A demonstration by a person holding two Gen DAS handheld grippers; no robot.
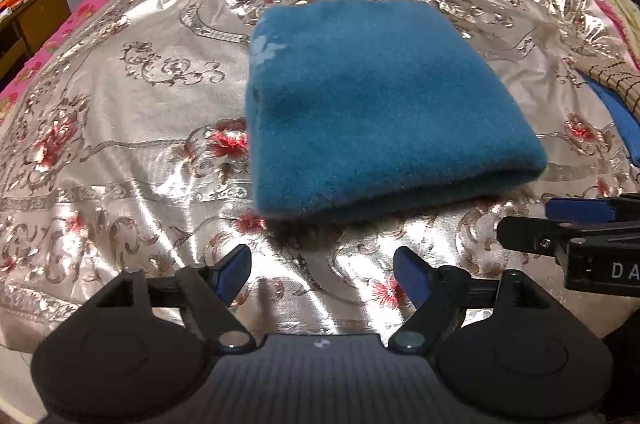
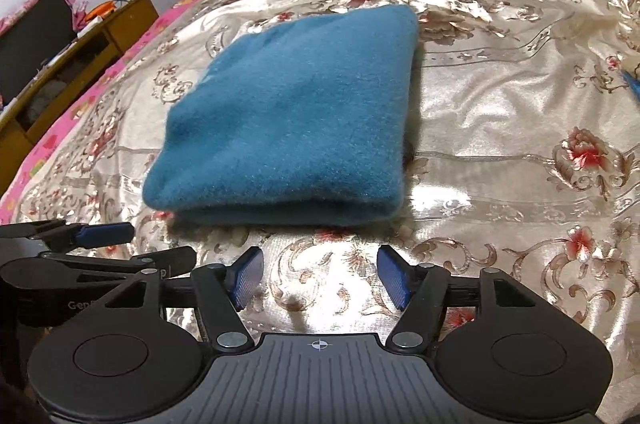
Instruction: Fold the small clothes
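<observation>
Directly ahead of both sets of jaws, a fuzzy teal-blue fleece garment folded into a thick, soft-edged rectangle is lying flat on a shiny cream satin bedspread woven with red flowers and grey-brown scrollwork. The satin is wrinkling and catching bright glare, while the fleece is looking matte and plush, with a rounded fold along its near edge and a small pale printed patch near its far left corner.

In the left wrist view, the left gripper is sitting just short of that near fold, its black plastic arms ending in ribbed blue pads. Its jaws are standing wide apart with only bedspread between them, touching nothing. To its right, the right gripper is showing from the side.

In the right wrist view, the right gripper is likewise hovering just before the garment's near edge, its jaws parted somewhat less widely and gripping nothing; bare satin is showing between its blue pads. The garment is lying ahead and slightly left of these jaws. The left gripper is appearing at the left edge, close beside it.

Far to the right of the left jaws, a tan checked cloth over a blue fabric piece is resting at the bedspread's edge.
</observation>
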